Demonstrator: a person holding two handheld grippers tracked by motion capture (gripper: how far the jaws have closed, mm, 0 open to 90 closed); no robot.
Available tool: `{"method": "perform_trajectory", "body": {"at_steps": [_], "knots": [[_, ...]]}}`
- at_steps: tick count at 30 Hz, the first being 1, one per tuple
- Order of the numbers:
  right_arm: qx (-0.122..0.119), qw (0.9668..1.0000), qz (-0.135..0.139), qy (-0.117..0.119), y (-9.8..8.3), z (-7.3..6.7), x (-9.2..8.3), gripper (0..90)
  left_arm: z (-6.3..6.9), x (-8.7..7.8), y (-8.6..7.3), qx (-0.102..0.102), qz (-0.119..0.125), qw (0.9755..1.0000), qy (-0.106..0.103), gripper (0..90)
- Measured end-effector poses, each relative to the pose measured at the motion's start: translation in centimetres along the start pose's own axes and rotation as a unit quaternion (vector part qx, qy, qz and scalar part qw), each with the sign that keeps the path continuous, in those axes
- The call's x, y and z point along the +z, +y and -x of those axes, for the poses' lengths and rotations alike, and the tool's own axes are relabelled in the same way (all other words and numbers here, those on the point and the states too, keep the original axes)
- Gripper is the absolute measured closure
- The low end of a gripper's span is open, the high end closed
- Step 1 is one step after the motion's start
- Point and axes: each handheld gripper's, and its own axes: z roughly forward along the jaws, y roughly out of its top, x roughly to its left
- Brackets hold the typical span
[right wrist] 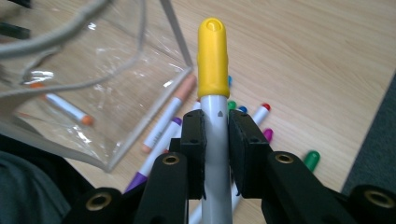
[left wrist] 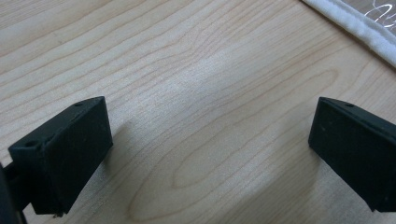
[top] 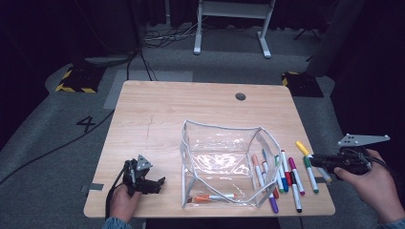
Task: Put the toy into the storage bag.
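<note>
A clear plastic pouch (top: 222,160) with a white zip edge stands open in the middle of the wooden table (top: 157,109). An orange-capped marker (top: 215,196) lies inside it by the near wall. Several markers (top: 282,179) lie in a row on the table to its right. My right gripper (top: 321,161) hovers above the table's right edge, shut on a yellow-capped marker (right wrist: 214,93) whose yellow cap (top: 302,147) points toward the pouch. My left gripper (top: 155,183) rests low at the near left of the table, its jaws wide apart over bare wood (left wrist: 210,116).
The pouch's white edge (left wrist: 359,28) lies just beyond my left gripper. A round cable hole (top: 240,96) sits at the table's far side. Past the table are grey floor, cables and a white desk frame (top: 234,24).
</note>
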Motion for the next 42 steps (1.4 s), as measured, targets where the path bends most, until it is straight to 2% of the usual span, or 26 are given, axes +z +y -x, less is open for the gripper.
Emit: {"method": "perform_trajectory", "body": {"at_steps": [4,9,19,26,30,40,42], "knots": [[-0.024,0.9994,0.010,0.021,1.7,-1.5,-0.5,77.0,0.0,0.0,0.0,0.001,0.000,1.0000,-0.001,0.0],[-0.059,0.9972,0.015,0.044,4.0,-3.6,-0.9,77.0,0.0,0.0,0.0,-0.002,0.000,1.0000,-0.001,0.0],[-0.120,0.9892,0.009,0.084,7.8,-7.8,-0.2,77.0,0.0,0.0,0.1,-0.002,-0.001,1.0000,0.002,0.0],[-0.143,0.9826,0.006,0.118,9.4,-9.8,1.2,77.0,0.0,0.2,0.3,-0.007,0.000,1.0000,0.003,0.0],[-0.162,0.9775,0.004,0.135,10.3,-11.1,1.9,77.0,0.0,0.2,0.3,-0.007,0.000,1.0000,0.004,0.0],[-0.206,0.9642,-0.028,0.164,12.2,-13.8,4.1,77.0,0.0,0.2,0.3,-0.007,0.000,1.0000,0.004,0.0],[-0.210,0.9625,-0.034,0.168,12.4,-14.2,4.5,77.0,0.0,0.2,0.3,-0.007,0.001,1.0000,0.004,0.0]]}}
